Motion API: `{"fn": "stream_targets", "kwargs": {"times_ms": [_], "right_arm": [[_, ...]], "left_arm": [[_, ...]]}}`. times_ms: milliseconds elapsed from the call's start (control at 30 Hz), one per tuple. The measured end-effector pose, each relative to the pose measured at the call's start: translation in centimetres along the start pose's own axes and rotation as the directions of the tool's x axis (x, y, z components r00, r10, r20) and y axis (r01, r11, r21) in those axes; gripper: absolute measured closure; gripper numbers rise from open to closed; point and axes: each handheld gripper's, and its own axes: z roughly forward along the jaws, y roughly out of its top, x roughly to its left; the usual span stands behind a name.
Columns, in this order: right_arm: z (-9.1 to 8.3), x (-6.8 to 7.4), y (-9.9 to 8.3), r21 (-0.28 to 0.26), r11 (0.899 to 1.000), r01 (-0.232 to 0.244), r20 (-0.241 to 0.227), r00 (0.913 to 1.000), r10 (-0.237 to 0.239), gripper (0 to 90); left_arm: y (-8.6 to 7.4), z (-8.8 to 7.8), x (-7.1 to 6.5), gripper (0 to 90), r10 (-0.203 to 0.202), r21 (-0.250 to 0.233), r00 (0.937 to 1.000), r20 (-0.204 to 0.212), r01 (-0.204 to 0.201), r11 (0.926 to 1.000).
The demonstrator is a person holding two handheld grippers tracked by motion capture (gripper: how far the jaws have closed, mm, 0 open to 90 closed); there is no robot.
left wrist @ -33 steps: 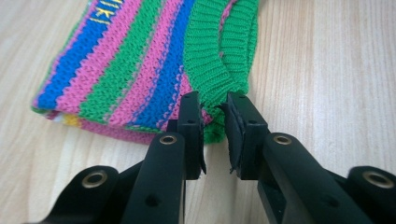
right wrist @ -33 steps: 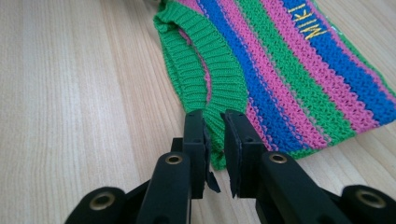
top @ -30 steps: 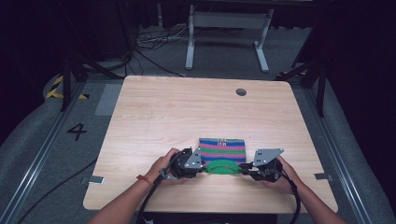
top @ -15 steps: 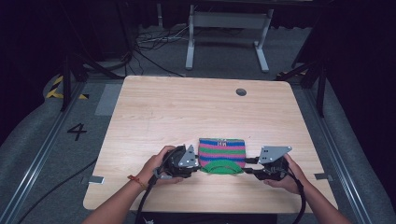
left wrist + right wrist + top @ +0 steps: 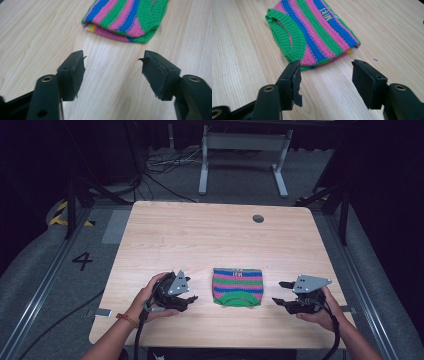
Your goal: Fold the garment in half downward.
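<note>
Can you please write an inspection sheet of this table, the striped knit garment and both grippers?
Surface: wooden table, bare apart from the garment; round hole near far edge.
Job's things: striped knit garment, folded flat, lying free between the grippers.
Clutter: nothing seen.
Grippers: left gripper and right gripper open, jaws just been opening, nothing between them.
Cables: one cable trails from each gripper; more on the floor behind.
Surroundings: grey floor, metal stand, dark walls.

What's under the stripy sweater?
The folded striped sweater lies flat on the wooden table. At its edge, lower folded layers peek out, pink with a bit of yellow. Anything deeper inside the fold is covered.
</note>
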Motion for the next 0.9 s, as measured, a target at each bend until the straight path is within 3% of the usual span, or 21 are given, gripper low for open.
{"fn": "stream_targets", "kwargs": {"times_ms": [167, 333, 667, 733, 900], "right_arm": [[-0.2, -0.3, -1.0, 0.01, 1.0, -0.021, 0.026, 0.9994, 0.021, 32.9], [-0.3, -0.5, -2.0, 0.023, 0.999, -0.037, 0.055, 0.9978, 0.036, 29.1], [-0.9, -1.3, -4.4, 0.034, 0.995, -0.092, 0.092, 0.9919, 0.088, 26.5], [-1.1, -1.5, -5.0, 0.038, 0.993, -0.11, 0.104, 0.9889, 0.106, 25.9], [-1.7, -2.2, -6.5, 0.035, 0.988, -0.147, 0.136, 0.9806, 0.141, 25.0]], "left_arm": [[-1.2, -0.3, 0.5, 25.0, -0.044, 0.022, 0.9987, -0.026, 0.045, 0.9988], [-2.4, -0.8, 0.9, 19.0, -0.056, 0.04, 0.9972, -0.049, 0.058, 0.9975], [-4.0, -1.6, 1.5, 20.0, -0.083, 0.068, 0.9931, -0.083, 0.089, 0.9937], [-4.4, -1.6, 1.6, 19.9, -0.078, 0.092, 0.9918, -0.101, 0.087, 0.9919], [-5.7, -1.8, 2.0, 20.1, -0.111, 0.109, 0.9865, -0.121, 0.124, 0.9863]]}}
